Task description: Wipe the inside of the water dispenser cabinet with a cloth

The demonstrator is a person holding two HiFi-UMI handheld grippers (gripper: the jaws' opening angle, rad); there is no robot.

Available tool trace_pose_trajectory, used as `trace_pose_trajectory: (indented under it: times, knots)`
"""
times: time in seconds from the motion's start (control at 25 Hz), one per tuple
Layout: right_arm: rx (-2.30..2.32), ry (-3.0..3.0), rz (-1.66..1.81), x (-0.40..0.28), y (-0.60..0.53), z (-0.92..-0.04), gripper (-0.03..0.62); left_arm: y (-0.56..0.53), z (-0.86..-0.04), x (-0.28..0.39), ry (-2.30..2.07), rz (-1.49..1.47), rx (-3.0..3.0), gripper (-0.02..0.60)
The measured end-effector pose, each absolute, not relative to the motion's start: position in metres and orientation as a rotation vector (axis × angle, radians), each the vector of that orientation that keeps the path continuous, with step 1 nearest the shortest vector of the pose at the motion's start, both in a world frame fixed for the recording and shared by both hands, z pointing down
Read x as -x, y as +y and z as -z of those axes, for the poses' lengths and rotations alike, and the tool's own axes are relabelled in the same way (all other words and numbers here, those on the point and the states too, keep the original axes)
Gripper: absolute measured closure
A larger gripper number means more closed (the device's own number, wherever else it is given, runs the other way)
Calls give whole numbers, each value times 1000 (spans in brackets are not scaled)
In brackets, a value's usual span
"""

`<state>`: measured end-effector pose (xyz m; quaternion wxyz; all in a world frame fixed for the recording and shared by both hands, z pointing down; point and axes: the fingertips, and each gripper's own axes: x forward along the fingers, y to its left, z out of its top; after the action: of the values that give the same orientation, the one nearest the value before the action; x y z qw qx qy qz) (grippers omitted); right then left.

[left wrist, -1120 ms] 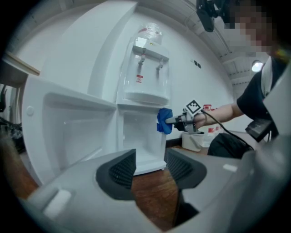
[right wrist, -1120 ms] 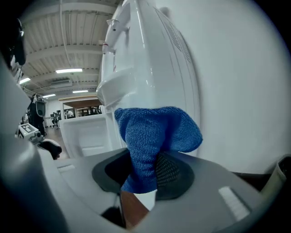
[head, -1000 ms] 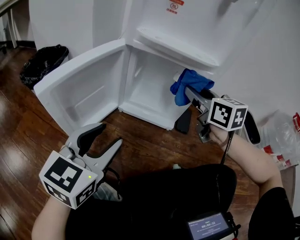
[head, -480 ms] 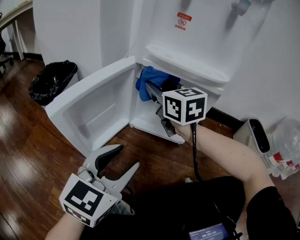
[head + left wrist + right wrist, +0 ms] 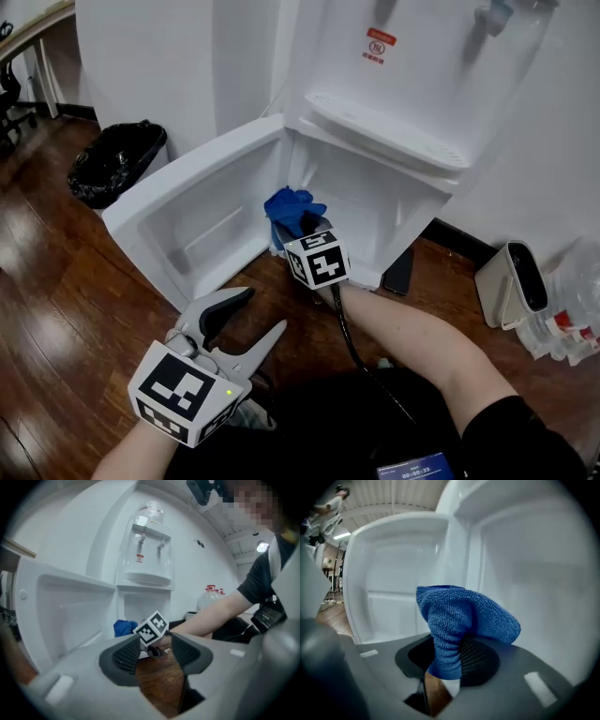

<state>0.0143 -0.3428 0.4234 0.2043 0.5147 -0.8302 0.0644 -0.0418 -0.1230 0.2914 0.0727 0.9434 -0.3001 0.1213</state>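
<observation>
**Blue cloth held at the open cabinet of a water dispenser**

Seen from the head, one white water dispenser (image 5: pixel 412 84) stands with its lower cabinet (image 5: pixel 380 202) open and its one door (image 5: pixel 187 206) swung out to the cabinet's left. One blue cloth (image 5: pixel 291 211) sits low at the left edge of the cabinet's opening, beside the hinge. It covers the tips of the right tongs (image 5: pixel 298 225), so this view hides the grip.

The right gripper view shows it: the tongs (image 5: pixel 445 660) are clamped on the cloth (image 5: pixel 459 616), which folds over them in front of the cabinet's white wall. Whether the cloth touches the wall cannot be told.

The left tongs (image 5: pixel 255 314) hang well in front of the cabinet over the wooden floor (image 5: pixel 56 281). Their own view shows these tongs (image 5: pixel 154 651) apart with nothing between them, and the dispenser's two taps (image 5: pixel 142 538).

Only the head view shows one black bin bag (image 5: pixel 117 159), left of the cabinet.
</observation>
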Motion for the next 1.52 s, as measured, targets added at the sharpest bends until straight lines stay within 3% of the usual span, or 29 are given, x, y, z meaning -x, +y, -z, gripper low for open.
trace_pose_trajectory:
  times: [0.16, 0.44, 0.52, 0.64, 0.76, 0.88, 1.08, 1.24, 1.52]
  knots:
    - [-1399, -2337, -309, -22, -334, -445, 459, -134, -303, 52, -933, -359, -2820, 370]
    - [-832, -2708, -194, 8, -224, -351, 457, -148, -290, 62, -926, -185, -2780, 368]
    - [-607, -2804, -141, 19, -174, -323, 457, -140, -285, 52, -824, -144, -2775, 298]
    - [-357, -2901, -100, 32, -116, -295, 457, -112, -277, 31, -616, -149, -2798, 124]
    - [-162, -2906, 24, 44, -74, -285, 457, -83, -270, 17, -413, -123, -2825, 83]
    - [-20, -2921, 34, 59, -44, -278, 456, -63, -260, 10, -241, -54, -2825, 91]
    - [-44, -2973, -36, 52, -49, -288, 456, -66, -258, 12, -265, -32, -2870, 210]
    - [-88, -2984, -190, 43, -57, -299, 447, -72, -262, 9, -377, -47, -2880, 349]
    - [-214, -3060, -356, 24, -86, -287, 416, -97, -241, 29, -635, 81, -2865, 385]
